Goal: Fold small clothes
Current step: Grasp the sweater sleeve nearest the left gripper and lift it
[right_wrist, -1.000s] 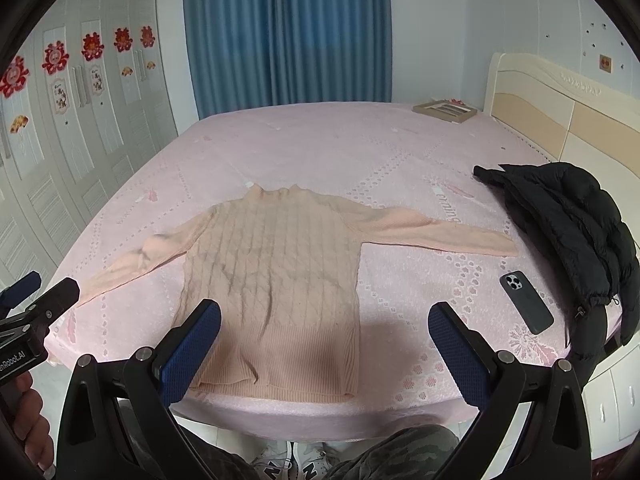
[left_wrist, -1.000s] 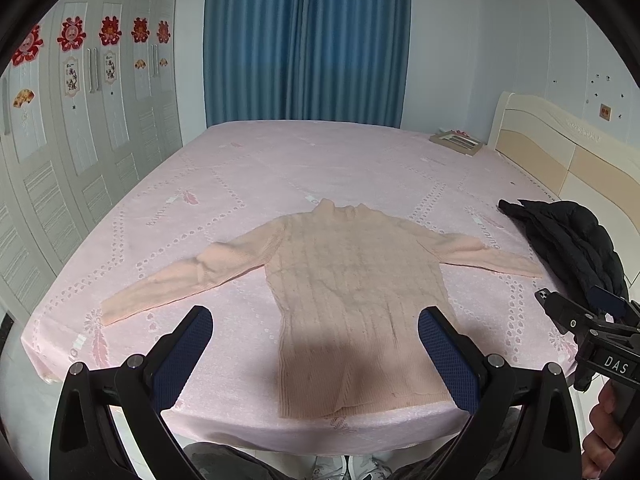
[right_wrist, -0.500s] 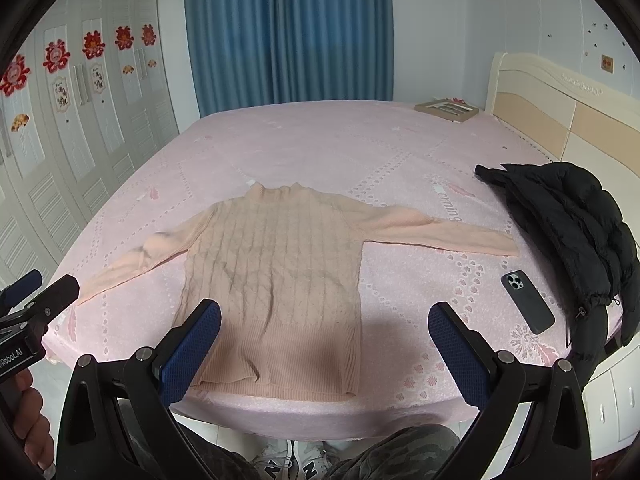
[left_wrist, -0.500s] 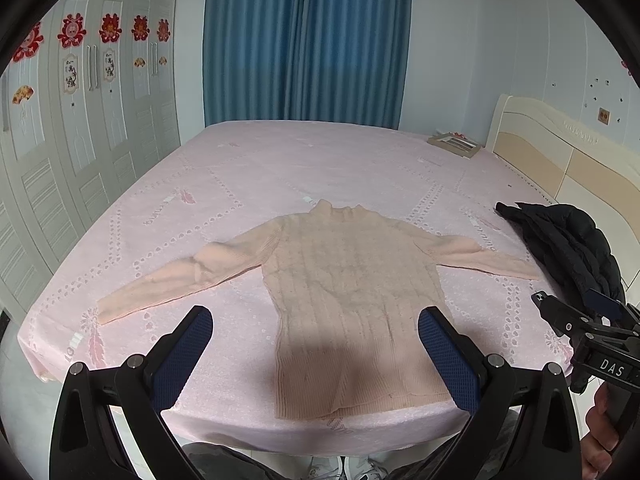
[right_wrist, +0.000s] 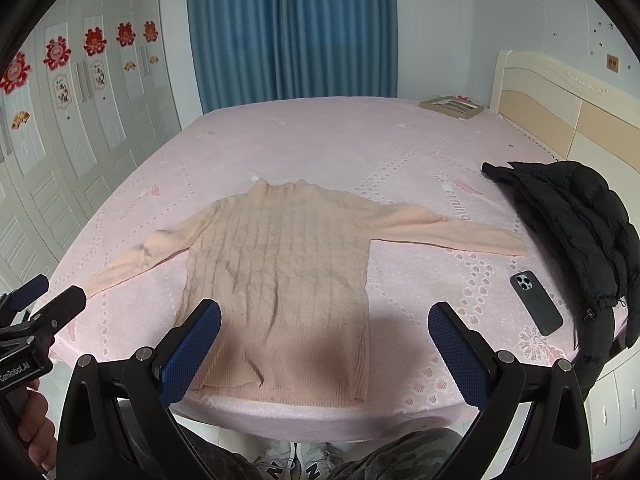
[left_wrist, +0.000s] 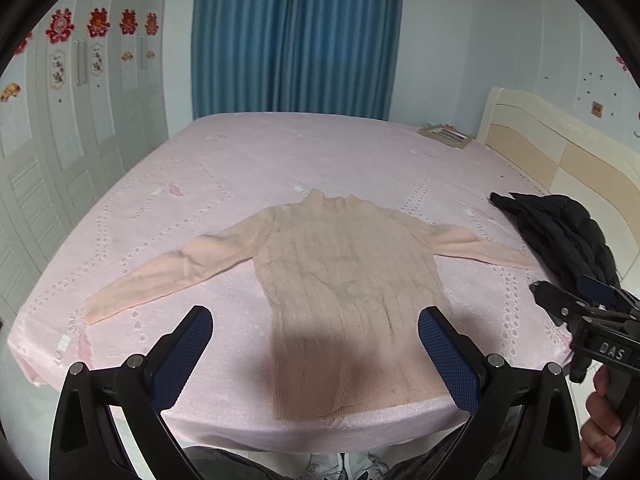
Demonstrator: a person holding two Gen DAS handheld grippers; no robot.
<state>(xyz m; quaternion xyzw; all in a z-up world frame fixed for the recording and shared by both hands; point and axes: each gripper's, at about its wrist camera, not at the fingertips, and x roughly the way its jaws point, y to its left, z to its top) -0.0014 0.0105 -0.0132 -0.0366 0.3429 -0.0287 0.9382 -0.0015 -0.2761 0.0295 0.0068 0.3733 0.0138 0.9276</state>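
Presently, the left gripper [left_wrist: 315, 338] and right gripper [right_wrist: 325, 334] hang above the near edge of the bed [right_wrist: 320, 136], jaws wide apart and holding nothing. A pink sweater [right_wrist: 280, 276] lies flat and unfolded on the pink bed cover, hem toward the near edge, both sleeves spread outward. To its right lies a phone [right_wrist: 536, 302], just beside a black jacket [right_wrist: 576, 220]. Farther back, a picture frame [right_wrist: 452, 107] rests near the headboard [right_wrist: 568, 96]; blue curtains [right_wrist: 292, 28] hang behind

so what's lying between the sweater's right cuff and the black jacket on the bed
In the right wrist view, a dark phone lies on the pink bedspread, in front of the gap between the sweater cuff and the black jacket. The gap itself is bare.
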